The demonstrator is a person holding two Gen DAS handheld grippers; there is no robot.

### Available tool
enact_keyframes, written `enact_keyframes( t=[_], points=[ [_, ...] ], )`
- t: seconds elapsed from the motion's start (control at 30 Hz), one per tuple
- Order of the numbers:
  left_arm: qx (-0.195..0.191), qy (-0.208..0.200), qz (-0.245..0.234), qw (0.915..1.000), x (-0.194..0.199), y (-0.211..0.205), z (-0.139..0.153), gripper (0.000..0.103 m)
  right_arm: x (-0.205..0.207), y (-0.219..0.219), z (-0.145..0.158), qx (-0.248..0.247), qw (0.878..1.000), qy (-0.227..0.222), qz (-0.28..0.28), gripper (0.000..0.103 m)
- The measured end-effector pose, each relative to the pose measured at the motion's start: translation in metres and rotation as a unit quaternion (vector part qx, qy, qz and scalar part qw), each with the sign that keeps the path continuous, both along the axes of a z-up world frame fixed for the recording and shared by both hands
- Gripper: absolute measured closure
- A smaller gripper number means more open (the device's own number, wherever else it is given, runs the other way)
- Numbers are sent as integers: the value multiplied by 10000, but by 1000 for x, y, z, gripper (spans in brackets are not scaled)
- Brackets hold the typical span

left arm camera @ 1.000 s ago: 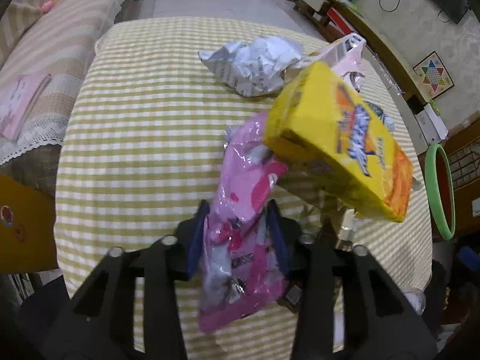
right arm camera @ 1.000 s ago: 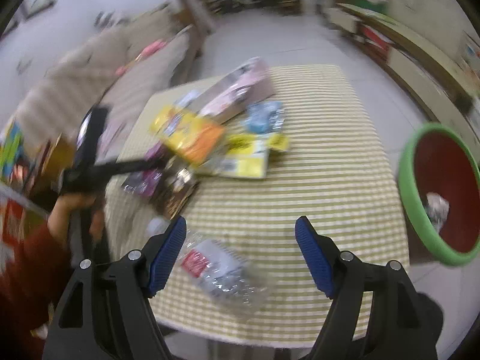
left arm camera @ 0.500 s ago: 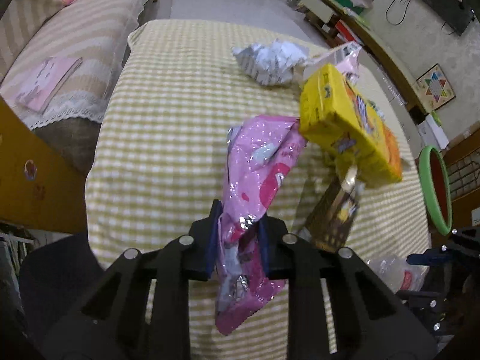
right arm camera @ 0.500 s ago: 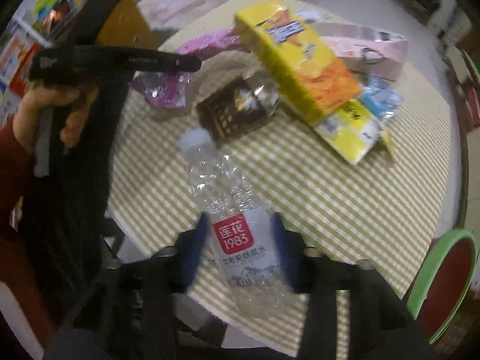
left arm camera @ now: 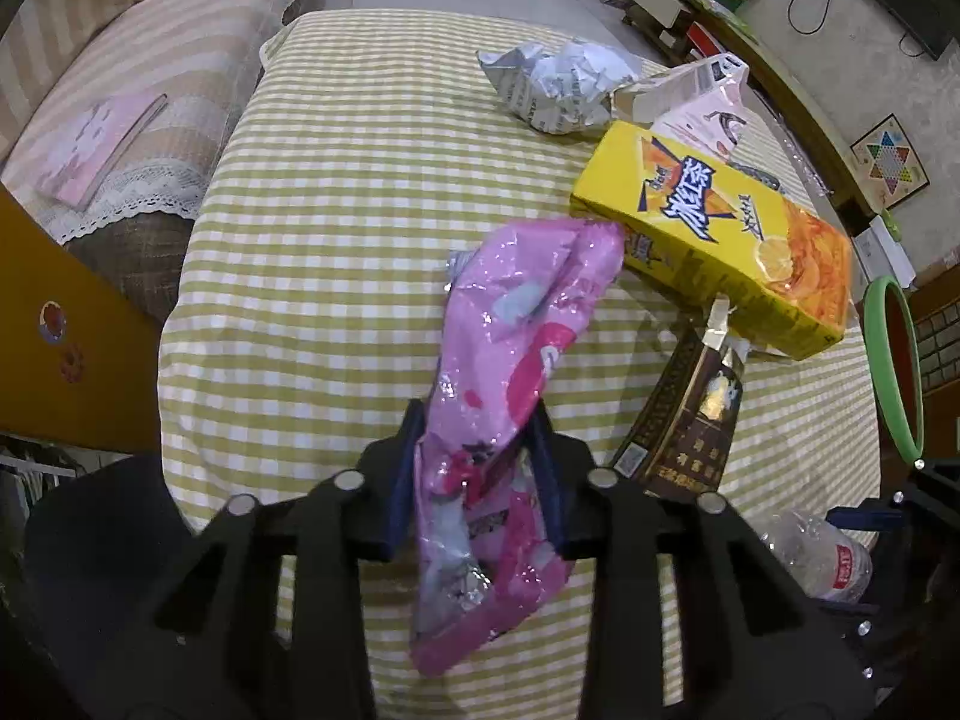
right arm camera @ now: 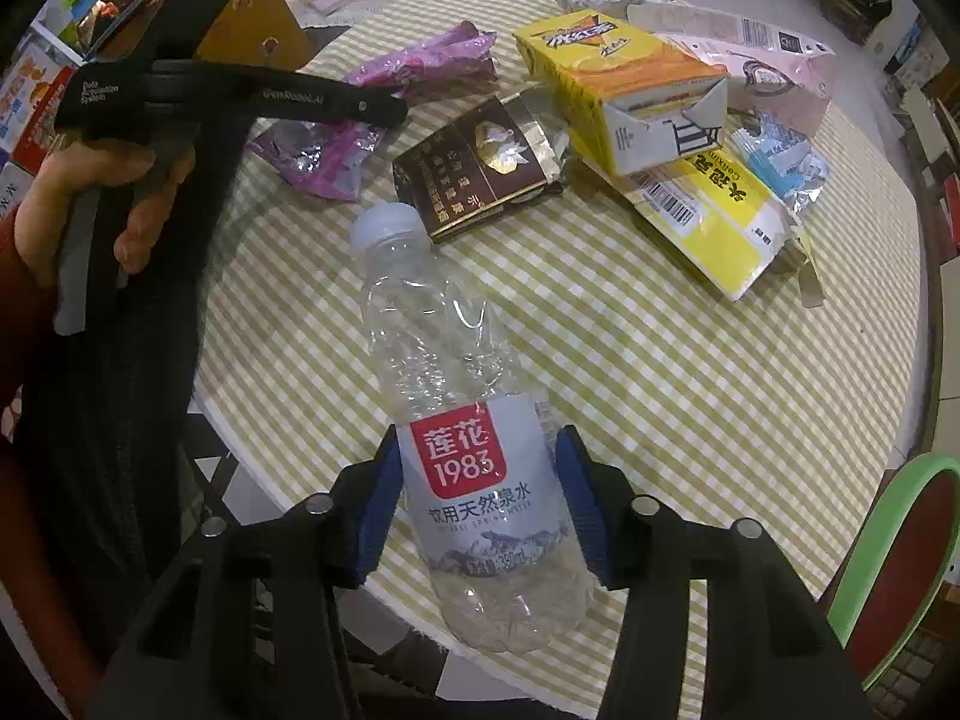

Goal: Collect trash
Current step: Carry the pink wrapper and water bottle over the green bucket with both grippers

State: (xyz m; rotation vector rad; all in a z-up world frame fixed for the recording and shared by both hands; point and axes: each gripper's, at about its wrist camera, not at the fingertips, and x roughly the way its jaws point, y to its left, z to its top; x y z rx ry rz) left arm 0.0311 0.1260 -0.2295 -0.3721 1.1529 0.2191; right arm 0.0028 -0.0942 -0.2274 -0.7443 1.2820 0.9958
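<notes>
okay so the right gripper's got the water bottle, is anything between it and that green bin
Nothing visible does. The right gripper holds the water bottle at the table's near edge, and the green bin sits low to its right past bare tablecloth. The other trash lies farther back.

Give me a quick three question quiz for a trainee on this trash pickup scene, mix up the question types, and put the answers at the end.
1. True or false: the left claw is shut on the pink wrapper.
2. Multiple choice: what does the right claw grip? A) the yellow carton B) the clear water bottle C) the brown box
3. Fill in: the bin beside the table has a ____ rim.

Key: 1 true; 2 B; 3 green.
</notes>
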Motion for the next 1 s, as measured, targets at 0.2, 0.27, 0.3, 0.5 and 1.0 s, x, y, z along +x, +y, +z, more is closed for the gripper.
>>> enact_keyframes(
  t=[0.2, 0.27, 0.3, 0.5, 1.0],
  points=[
    [10, -18, 26, 10000, 1, 2, 0, 75, -6, 4, -9, -1, 9999, -21, 131, 54],
    [-11, -56, 30, 10000, -1, 3, 1, 77, -8, 4, -7, 43, 9998, -121, 143, 55],
    [-29, -101, 41, 9999, -3, 4, 4, 77, -9, 3, -5, 104, 9998, -149, 106, 55],
    [122, -474, 87, 9988, -12, 6, 30, 78, -7, -18, 19, 748, 9961, 82, -451, 56],
    [124, -1269, -105, 9918, 5, -19, 94, 78, 35, -84, 99, 2563, 9271, -151, -2730, 56]
  ],
)
